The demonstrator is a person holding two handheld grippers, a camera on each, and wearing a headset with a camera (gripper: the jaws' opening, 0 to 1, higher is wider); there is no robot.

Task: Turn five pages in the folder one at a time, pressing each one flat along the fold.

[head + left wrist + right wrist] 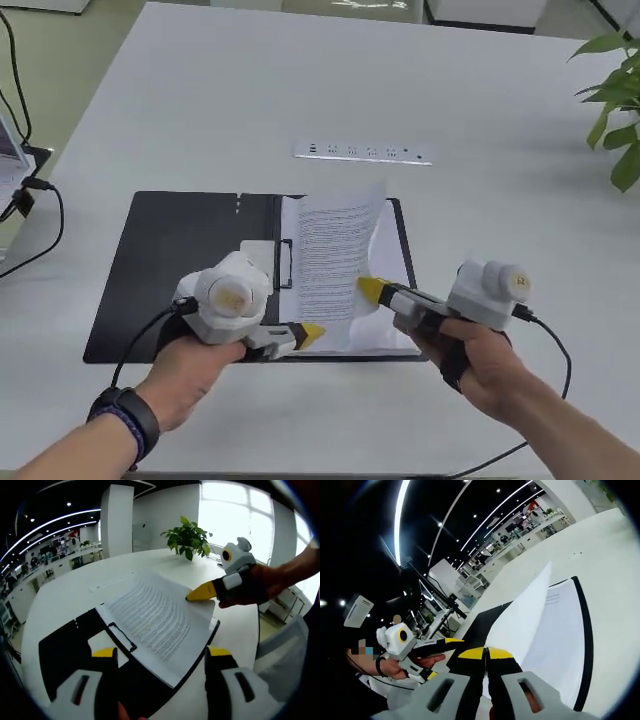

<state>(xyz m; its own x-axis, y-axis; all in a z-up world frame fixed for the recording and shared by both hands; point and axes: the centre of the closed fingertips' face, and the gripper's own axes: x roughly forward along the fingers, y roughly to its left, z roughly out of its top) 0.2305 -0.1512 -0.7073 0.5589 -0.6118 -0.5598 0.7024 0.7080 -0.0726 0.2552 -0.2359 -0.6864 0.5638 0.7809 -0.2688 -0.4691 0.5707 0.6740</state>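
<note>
A black folder (180, 270) lies open on the white table, its stack of printed pages clipped on the right half. My right gripper (372, 290) is shut on the lower right edge of the top page (335, 250), which curls up off the stack. In the right gripper view the yellow jaws (485, 653) meet on that page (525, 620). My left gripper (308, 334) hovers open over the folder's near edge, touching no paper. Between its spread jaws (161, 652) the lifted page (150, 615) shows, with the right gripper (200, 593) pinching its edge.
A white power strip (362, 153) lies on the table beyond the folder. A potted plant (615, 110) stands at the far right. Black cables (40, 200) trail off the table's left edge. Bare table (250, 90) surrounds the folder.
</note>
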